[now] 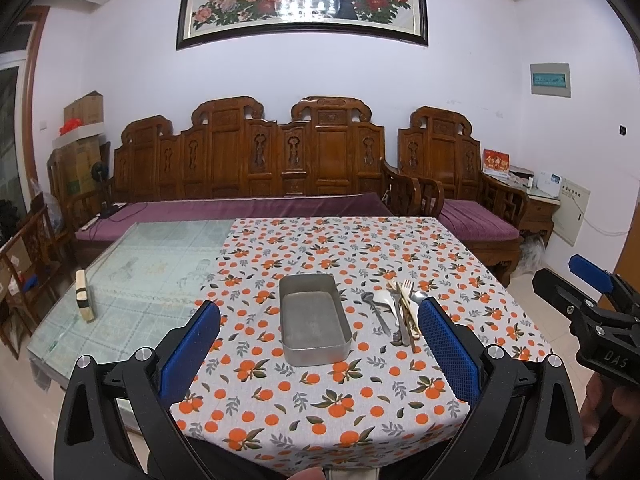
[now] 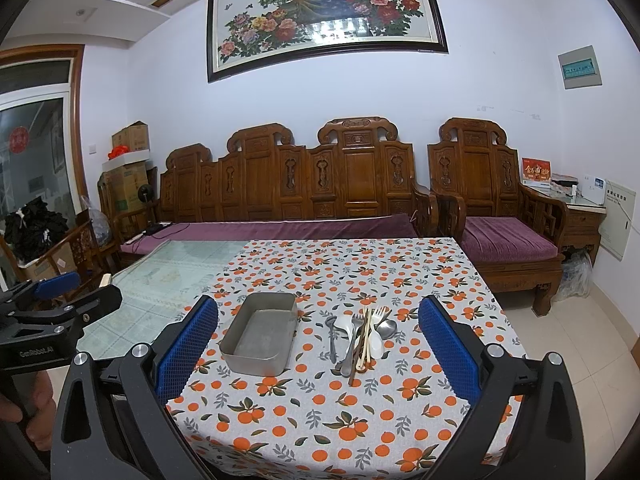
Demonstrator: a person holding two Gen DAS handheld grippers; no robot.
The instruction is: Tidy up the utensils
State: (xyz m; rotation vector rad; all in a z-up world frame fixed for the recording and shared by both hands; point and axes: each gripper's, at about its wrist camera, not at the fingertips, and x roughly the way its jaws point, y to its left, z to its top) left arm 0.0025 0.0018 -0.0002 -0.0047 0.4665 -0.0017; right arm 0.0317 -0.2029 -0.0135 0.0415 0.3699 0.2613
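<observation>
An empty grey metal tray [image 1: 314, 320] [image 2: 262, 334] stands on the orange-print tablecloth [image 1: 340, 400] [image 2: 340, 420]. Just to its right lies a pile of utensils [image 1: 398, 312] [image 2: 362, 336]: metal spoons, forks, a white spoon and chopsticks, handles pointing toward me. My left gripper [image 1: 320, 352] is open and empty, held above the near table edge in front of the tray. My right gripper [image 2: 320, 356] is open and empty, held in front of the utensils. Each gripper shows at the edge of the other's view, the right one [image 1: 592, 308] and the left one [image 2: 60, 300].
The table's left part is bare glass [image 1: 140, 272] with a small wooden block [image 1: 85, 296] on it. A carved wooden sofa [image 1: 260, 168] and armchair [image 1: 460, 176] with purple cushions stand behind the table. Tiled floor [image 2: 580, 340] lies to the right.
</observation>
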